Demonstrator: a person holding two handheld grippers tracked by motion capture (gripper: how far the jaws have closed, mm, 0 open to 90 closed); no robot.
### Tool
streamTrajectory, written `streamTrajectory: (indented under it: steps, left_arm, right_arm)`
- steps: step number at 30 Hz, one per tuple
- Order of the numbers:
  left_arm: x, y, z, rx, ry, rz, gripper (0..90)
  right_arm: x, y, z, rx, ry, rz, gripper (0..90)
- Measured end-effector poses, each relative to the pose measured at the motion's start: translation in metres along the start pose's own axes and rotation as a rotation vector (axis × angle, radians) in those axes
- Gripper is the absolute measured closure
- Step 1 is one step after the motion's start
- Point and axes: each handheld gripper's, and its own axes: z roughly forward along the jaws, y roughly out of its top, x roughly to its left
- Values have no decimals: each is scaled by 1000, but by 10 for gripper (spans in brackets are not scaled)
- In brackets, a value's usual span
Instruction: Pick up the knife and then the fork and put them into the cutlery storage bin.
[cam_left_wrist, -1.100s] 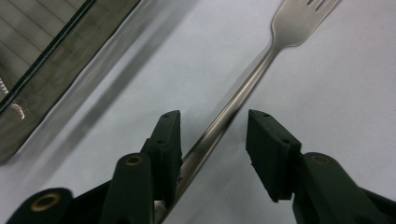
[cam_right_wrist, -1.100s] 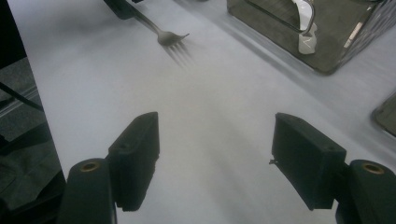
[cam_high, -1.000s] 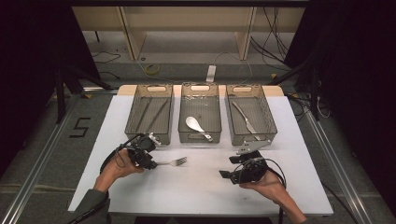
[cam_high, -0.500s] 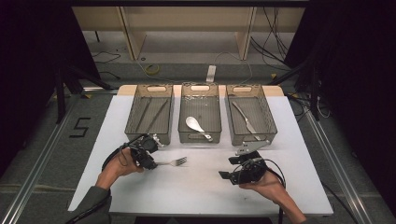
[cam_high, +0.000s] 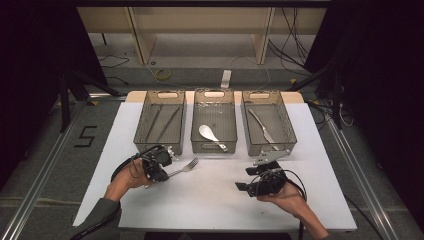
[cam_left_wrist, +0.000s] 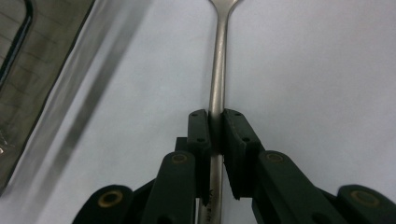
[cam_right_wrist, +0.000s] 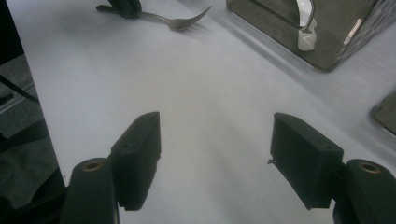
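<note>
1 fork (cam_left_wrist: 218, 70) handle clamped between left claw (cam_left_wrist: 215, 128) pads, tines ahead

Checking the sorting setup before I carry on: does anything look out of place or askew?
Only the fork lies outside the three bins, on the white table, its handle pinched by the left gripper. Nothing looks spilled or damaged.

Three mesh baskets stand side by side on the white table (cam_high: 210, 210): the left basket (cam_high: 160, 121), the middle basket (cam_high: 214, 122) with a white spoon (cam_high: 209, 134), the right basket (cam_high: 268, 121) with a knife (cam_high: 262, 126).
</note>
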Motion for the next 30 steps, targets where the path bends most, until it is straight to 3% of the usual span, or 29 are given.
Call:
streamTrajectory:
  steps: [4,11,17,19,21,30]
  left_arm:
    - [1,-2,0,-15,-8,-4,816]
    - [3,-1,-5,-55,-48,-72,822]
    - [0,2,-14,-72,-109,-94,830]
    - [-1,4,-16,-88,-102,-117,871]
    - [-1,4,-16,-78,-127,-111,870]
    - [-3,5,-12,-69,-105,-107,870]
  right_arm:
    - [0,0,0,1,1,1,343]
    - [1,2,-2,-17,7,-7,344]
    - [4,4,-2,-30,19,-18,344]
    - [6,5,-1,-29,24,-19,344]
    - [6,5,-1,-26,26,-22,344]
    - [7,6,1,-18,35,-19,343]
